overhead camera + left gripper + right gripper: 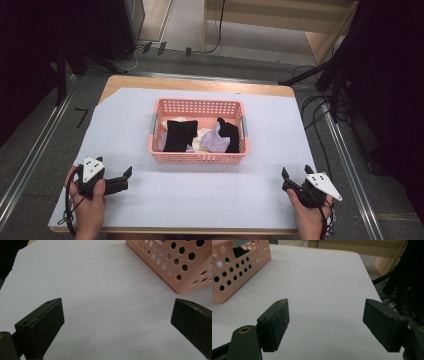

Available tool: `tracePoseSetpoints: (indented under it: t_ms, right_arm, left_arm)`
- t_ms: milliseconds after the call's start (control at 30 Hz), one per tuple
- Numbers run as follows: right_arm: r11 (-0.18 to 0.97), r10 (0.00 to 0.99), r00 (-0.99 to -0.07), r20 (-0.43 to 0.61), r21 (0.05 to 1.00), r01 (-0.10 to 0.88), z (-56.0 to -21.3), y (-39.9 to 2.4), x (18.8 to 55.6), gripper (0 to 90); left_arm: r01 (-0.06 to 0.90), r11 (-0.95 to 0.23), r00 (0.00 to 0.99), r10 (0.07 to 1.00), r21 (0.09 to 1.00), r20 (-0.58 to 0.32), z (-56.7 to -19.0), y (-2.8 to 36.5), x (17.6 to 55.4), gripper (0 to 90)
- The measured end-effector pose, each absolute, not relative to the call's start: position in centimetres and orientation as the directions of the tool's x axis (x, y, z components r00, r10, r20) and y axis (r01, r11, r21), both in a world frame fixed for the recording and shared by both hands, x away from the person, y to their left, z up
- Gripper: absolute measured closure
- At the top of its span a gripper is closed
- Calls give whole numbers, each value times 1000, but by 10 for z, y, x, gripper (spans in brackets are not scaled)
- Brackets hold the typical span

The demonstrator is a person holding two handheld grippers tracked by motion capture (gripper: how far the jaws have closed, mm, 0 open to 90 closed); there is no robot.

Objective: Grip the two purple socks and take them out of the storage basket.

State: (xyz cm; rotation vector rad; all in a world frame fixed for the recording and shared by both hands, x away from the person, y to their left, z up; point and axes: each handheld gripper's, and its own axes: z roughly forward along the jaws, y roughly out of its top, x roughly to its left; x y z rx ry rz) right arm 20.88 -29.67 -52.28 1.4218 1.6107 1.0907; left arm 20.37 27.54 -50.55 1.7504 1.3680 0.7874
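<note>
Right gripper view looks along the right gripper (325,322): its two black jaws stand wide apart with nothing between them, only the white table cover (322,280) under them. The left gripper (117,322) is the same, jaws spread and empty above the cover.

From the high view, each hand rests at its own near corner of the table, the left hand (90,202) and the right hand (310,210), well apart from each other. This looks like a waiting position, so both grippers are ready before any reach.

Between them and further from the person stands the pink basket (197,156). Inside it lie black socks (178,135) and some pale cloth pieces (214,141), loosely piled. I judge the work concerns these socks, and no gripper touches them yet.
</note>
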Motion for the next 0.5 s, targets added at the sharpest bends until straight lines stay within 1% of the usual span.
tracePoseSetpoints:
  t_ms: [67,100,233,333,400,433,467,500]
  right_arm:
    - [28,990,-141,28,925,380,-522,-297,209,218]
    - [6,988,-146,52,928,374,-518,-295,208,217]
    - [0,988,-148,54,939,343,-508,-288,206,209]
    - [7,986,-158,48,943,334,-503,-284,207,222]
    - [6,984,-168,52,946,324,-500,-279,207,300]
    - [6,984,-168,52,946,324,-500,-279,207,300]
    - [-1,983,-175,60,948,319,-499,-276,208,354]
    - [-1,983,-175,60,948,319,-499,-276,208,354]
  left_arm:
    - [501,-132,234,972,856,14,-505,275,204,0]
    - [499,-134,237,971,856,14,-505,275,203,0]
    - [499,-136,237,971,856,16,-505,275,203,0]
    - [498,-132,234,972,857,14,-506,275,203,0]
    - [498,-135,237,971,856,15,-505,275,203,0]
    - [498,-135,237,971,856,15,-505,275,203,0]
    - [499,-135,238,971,856,15,-505,275,203,0]
    - [499,-135,238,971,856,15,-505,275,203,0]
